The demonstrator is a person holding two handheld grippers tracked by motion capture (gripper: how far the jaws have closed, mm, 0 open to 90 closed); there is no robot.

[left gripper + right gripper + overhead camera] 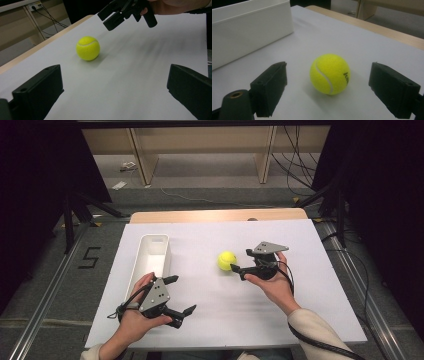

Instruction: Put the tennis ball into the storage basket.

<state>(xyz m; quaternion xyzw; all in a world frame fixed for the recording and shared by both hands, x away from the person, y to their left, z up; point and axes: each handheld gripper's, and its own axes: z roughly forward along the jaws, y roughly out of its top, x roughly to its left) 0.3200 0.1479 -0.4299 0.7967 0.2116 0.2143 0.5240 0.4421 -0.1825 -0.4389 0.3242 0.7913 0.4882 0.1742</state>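
A white sheet covers the wooden table, except a strip at the far edge. Behind the table there is grey floor with cables and a pale wooden frame. A long white bin stands near the left edge, lengthwise. The yellow tennis ball lies around the middle of the table, nothing blocking it. The right gripper has its jaws spread on both sides of the ball, not touching. The left gripper, near the front edge, is released and empty.
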